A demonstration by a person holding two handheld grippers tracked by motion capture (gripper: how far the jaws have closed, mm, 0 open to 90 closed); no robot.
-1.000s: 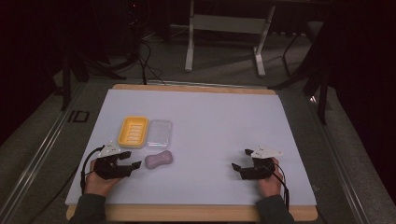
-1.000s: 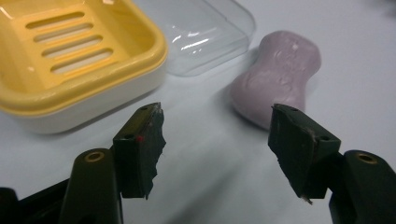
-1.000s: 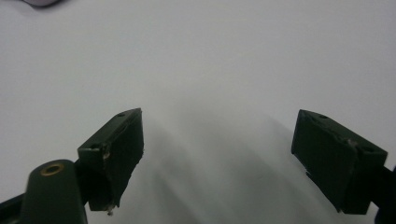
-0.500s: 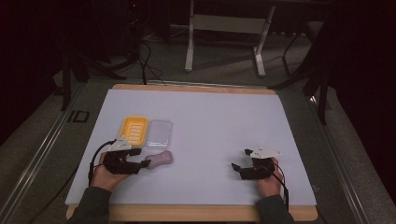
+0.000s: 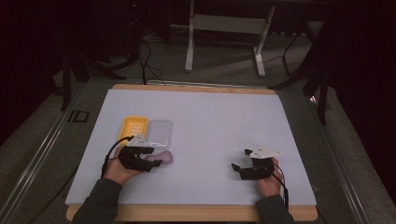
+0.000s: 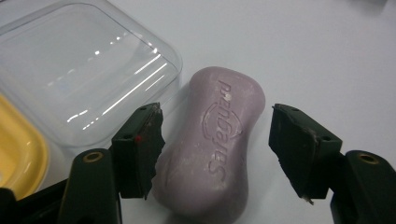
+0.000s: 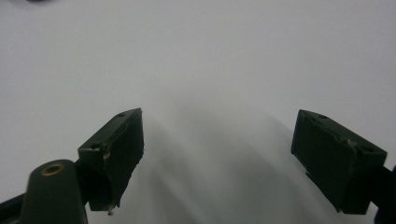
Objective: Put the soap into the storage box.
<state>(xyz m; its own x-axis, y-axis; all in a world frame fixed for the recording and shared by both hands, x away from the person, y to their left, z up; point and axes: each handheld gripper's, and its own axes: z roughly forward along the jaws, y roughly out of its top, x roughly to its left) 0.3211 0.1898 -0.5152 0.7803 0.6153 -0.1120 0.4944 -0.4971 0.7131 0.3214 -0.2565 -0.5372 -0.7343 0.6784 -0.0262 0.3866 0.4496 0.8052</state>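
A mauve soap bar (image 6: 215, 144) stamped "Safeguard" lies flat on the white table cover, just in front of a clear plastic lid (image 6: 79, 70) and a yellow soap dish (image 6: 18, 154). My left gripper (image 6: 217, 116) has one jaw on each side of the bar. The left pad is at the bar's edge and the right pad stands clear of it; the jaws have just been closing. From above, the soap (image 5: 164, 157) pokes out beyond the left gripper (image 5: 155, 157). My right gripper (image 5: 239, 159) rests at the front right, open, with bare cover between its jaws (image 7: 219, 126).
The yellow dish (image 5: 134, 125) and clear lid (image 5: 160, 132) sit side by side behind the soap. The white cover (image 5: 210, 116) spreads over a wooden tabletop. A metal stand (image 5: 224, 28) and cables are on the floor beyond the far edge.
My left gripper slid right and a little away from me until its jaws came around the soap bar. The right gripper and hand stayed put.
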